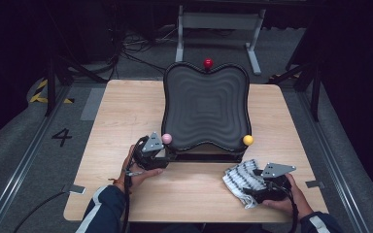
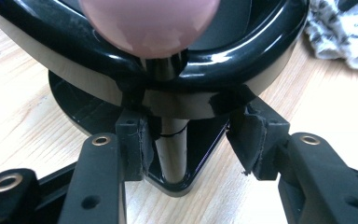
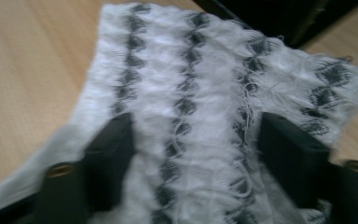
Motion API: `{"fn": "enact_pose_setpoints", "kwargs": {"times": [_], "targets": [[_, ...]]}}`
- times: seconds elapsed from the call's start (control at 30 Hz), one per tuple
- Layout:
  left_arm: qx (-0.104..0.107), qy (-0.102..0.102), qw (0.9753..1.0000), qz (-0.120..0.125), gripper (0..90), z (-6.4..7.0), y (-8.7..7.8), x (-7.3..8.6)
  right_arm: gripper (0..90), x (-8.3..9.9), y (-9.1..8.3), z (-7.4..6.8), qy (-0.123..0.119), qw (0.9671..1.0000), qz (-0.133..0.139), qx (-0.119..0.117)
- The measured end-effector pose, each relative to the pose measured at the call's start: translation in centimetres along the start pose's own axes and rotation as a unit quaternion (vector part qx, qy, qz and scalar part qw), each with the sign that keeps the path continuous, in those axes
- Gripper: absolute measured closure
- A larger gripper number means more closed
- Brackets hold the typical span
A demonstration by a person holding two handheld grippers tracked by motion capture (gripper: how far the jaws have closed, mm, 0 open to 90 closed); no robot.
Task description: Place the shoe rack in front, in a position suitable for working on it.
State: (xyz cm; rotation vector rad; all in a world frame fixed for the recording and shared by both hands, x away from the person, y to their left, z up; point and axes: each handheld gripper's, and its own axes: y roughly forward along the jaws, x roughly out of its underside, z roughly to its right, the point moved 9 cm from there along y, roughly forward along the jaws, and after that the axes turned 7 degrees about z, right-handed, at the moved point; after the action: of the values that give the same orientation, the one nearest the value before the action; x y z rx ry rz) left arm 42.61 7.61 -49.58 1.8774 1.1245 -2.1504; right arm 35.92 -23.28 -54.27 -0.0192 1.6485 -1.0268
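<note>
pink ball point(image 2: 150, 23): cut off by the top edge in the left gripper view, its outline soft from closeness.
white cloth with dark grey pattern point(image 3: 205, 107): blurred in the right gripper view; its near part runs out of the bottom edge.
right gripper point(image 3: 196, 154): jaw tips partly buried in the cloth, grip unclear.
person's forearms: cut off at the near edge, high view.

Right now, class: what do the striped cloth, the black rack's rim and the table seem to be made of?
Striped cloth: soft fuzzy knit, probably yarn; loose fibres stand out. Black rack's rim: glossy hard material, likely plastic or coated metal; bright highlights show. Table: pale wood or wood-look laminate, matt, with visible grain.
</note>
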Motion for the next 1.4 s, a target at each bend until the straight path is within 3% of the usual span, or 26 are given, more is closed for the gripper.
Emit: {"fn": "enact_pose_setpoints", "kwargs": {"times": [0.03, 0.13, 0.27, 0.33, 0.4, 0.6, 0.8, 0.9, 1.0, 1.4], "targets": [[0.002, -0.001, 1.0000, 0.001, 52.2, 0.0, 0.0, 0.0, 34.4, -0.1, -0.1, -0.4, 0.003, 0.9998, -0.003, -0.018], [0.016, -0.002, 0.9999, 0.004, 54.9, 0.4, 0.1, -0.1, 55.8, -0.5, 0.0, -0.7, -0.005, 0.9998, 0.000, -0.018], [0.032, 0.004, 0.9995, 0.003, 57.6, 1.3, 0.3, -0.3, 71.2, -0.7, 0.2, -0.9, -0.013, 0.9997, 0.007, -0.020], [0.034, 0.004, 0.9994, 0.004, 57.9, 1.5, 0.4, -0.4, 74.0, -0.7, 0.2, -0.9, -0.015, 0.9996, 0.007, -0.021], [0.040, 0.004, 0.9992, 0.004, 60.4, 1.9, 0.5, -0.4, 79.1, -0.9, 0.3, -1.1, -0.031, 0.9994, 0.007, -0.012], [0.048, 0.006, 0.9988, 0.005, 64.5, 2.3, 0.7, -0.5, 80.5, -1.1, 0.4, -1.1, -0.041, 0.9990, 0.017, -0.005], [0.051, 0.018, 0.9985, 0.000, 73.6, 2.9, 0.8, -0.6, 80.6, -2.0, 0.2, -0.7, -0.045, 0.9979, 0.042, 0.022], [0.056, 0.015, 0.9983, 0.002, 74.5, 3.1, 0.9, -0.7, 80.8, -3.0, 0.1, -0.3, -0.041, 0.9963, 0.067, 0.036], [0.063, 0.013, 0.9979, 0.005, 74.7, 3.6, 1.0, -0.7, 80.8, -4.0, 0.2, -0.2, -0.051, 0.9937, 0.084, 0.054], [0.079, 0.017, 0.9967, 0.006, 74.8, 6.1, 1.1, -0.8, 80.8, -5.5, 1.9, 0.3, -0.072, 0.9876, 0.098, 0.100]]}}
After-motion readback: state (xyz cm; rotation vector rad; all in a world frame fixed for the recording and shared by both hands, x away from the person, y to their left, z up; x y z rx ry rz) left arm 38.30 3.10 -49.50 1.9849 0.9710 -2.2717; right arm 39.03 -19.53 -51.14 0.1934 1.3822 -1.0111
